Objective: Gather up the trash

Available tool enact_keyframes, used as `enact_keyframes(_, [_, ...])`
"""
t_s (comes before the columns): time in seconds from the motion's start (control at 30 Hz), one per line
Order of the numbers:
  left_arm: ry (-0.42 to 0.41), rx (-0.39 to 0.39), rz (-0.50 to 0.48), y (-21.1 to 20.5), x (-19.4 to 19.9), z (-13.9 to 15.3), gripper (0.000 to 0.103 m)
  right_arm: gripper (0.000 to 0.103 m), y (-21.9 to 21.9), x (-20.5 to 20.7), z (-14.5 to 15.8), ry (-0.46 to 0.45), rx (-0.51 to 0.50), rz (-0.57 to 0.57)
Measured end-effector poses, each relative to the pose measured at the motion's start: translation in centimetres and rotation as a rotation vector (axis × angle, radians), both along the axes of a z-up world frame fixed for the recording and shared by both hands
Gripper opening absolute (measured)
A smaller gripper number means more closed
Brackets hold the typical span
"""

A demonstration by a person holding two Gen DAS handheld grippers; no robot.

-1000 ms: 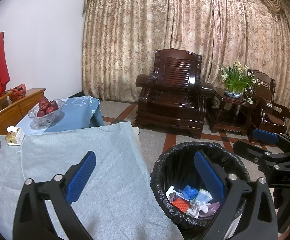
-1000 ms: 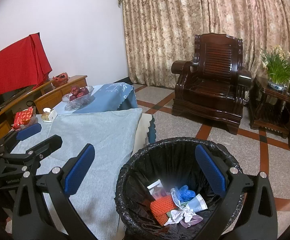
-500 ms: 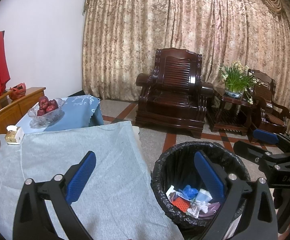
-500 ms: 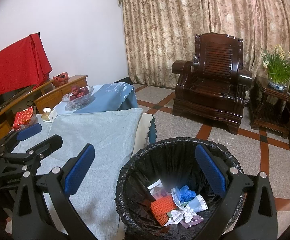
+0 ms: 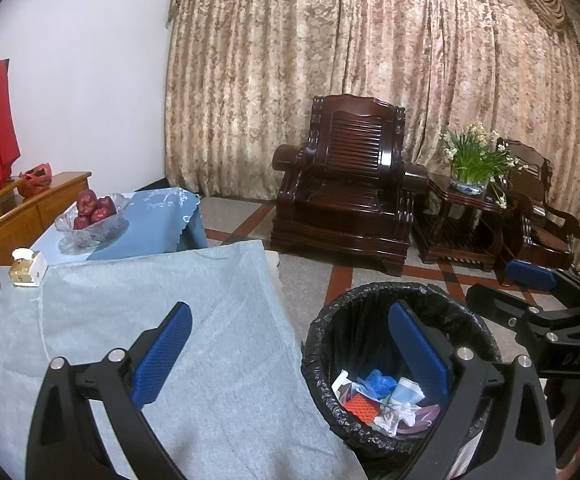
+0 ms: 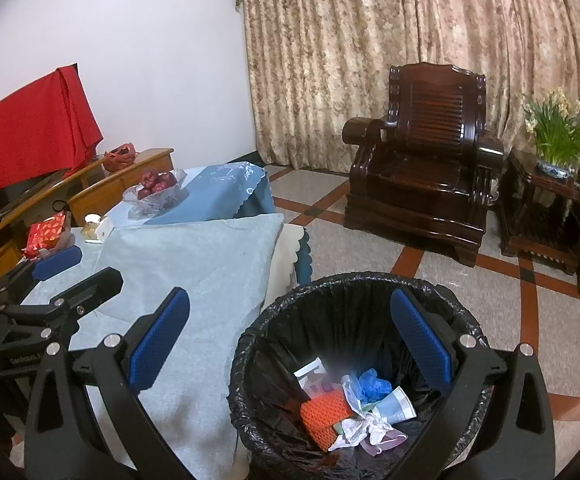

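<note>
While both hand-held grippers gape empty | black-lined bin point(image 6: 354, 320) holds crumpled trash point(image 6: 354, 408): orange, blue, white.

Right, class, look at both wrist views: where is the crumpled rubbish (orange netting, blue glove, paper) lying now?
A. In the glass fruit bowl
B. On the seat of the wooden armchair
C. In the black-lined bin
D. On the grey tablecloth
C. The orange netting, blue glove and paper lie at the bottom of the black-lined bin, below both open grippers, which hold nothing.
</note>
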State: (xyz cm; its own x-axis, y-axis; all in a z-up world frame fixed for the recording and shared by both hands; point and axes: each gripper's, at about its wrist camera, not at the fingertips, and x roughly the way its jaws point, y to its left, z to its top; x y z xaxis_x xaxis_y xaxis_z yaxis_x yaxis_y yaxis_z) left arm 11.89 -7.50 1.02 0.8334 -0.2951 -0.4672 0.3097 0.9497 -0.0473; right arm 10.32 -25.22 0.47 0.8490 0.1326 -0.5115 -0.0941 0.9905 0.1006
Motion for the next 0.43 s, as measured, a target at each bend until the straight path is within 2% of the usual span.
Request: enact_keyframes(0.43, [0.004, 0.002, -0.001, 0.16, -0.22, -0.23, 0.097, 0.098, 0.16, -0.12, -0.39, 0.005, 0.000, -0.002])
